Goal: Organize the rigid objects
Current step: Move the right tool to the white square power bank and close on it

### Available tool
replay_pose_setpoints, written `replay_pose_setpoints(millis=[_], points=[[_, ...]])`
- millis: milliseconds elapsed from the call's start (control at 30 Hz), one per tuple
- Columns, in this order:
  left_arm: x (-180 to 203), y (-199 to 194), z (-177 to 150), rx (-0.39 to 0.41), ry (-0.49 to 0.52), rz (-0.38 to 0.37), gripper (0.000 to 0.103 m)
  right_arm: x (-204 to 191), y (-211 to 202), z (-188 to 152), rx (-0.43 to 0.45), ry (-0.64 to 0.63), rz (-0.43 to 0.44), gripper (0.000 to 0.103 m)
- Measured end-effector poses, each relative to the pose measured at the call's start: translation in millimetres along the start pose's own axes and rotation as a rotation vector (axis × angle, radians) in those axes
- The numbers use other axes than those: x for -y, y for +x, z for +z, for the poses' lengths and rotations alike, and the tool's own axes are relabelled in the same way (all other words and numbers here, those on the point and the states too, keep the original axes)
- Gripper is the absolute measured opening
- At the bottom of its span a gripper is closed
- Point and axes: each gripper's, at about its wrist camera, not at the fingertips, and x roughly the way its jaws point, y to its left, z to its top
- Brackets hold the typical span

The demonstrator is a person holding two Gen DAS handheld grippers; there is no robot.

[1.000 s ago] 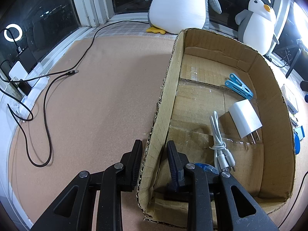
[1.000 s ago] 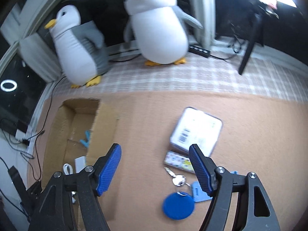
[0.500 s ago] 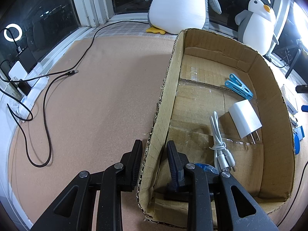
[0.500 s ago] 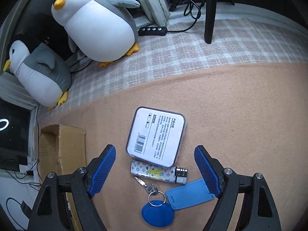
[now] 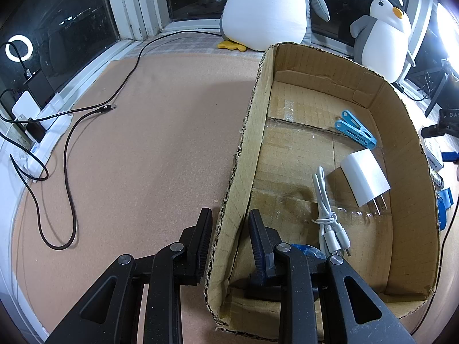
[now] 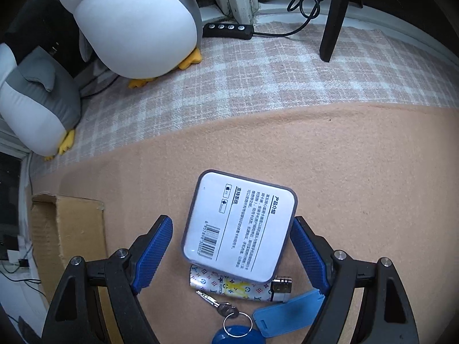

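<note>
1. Cardboard box (image 5: 330, 154) wall straddled by left gripper (image 5: 228, 238); whether clamped or just around, cannot tell.
2. White packet (image 6: 239, 223) at lower centre of the right view, between wide-apart blue pads (image 6: 153, 250) of right gripper (image 6: 232, 253).
3. Long axis tilted, upper right to lower left; lighter (image 6: 229, 283) just below.
</note>
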Motion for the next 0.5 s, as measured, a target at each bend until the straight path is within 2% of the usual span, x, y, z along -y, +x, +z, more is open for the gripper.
replay_pose_setpoints(millis=[367, 500], points=[[1, 0, 1, 0.000, 0.001, 0.001, 0.028, 2, 10, 5, -0.025, -0.018, -0.063, 0.080], [1, 0, 1, 0.001, 0.001, 0.001, 0.028, -4, 13, 5, -0.044, -0.051, -0.086, 0.076]])
